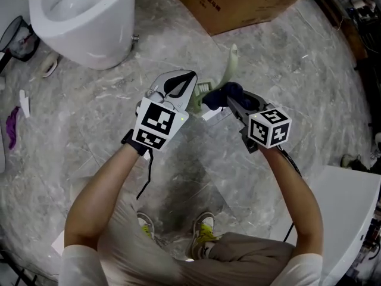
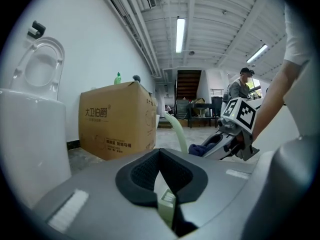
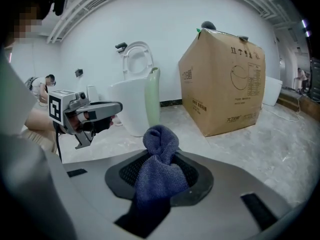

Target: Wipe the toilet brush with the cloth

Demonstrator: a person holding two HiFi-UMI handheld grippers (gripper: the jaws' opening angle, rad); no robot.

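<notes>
The left gripper (image 1: 189, 86) covers the lower end of the pale-green, curved toilet brush (image 1: 231, 63) it clamps, while the right gripper (image 1: 233, 101) pinches a bunched dark-blue cloth (image 1: 221, 93) just beside its handle.

Even ceiling-lit brightness; gripper views fisheye-warped, vignetted.

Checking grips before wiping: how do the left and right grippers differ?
The left gripper is shut on the pale green toilet brush; the right gripper is shut on the dark blue cloth. The left gripper's load is a long, curved stalk; the right gripper's is a soft bunch. Both are raised above the floor, tips near each other.
</notes>
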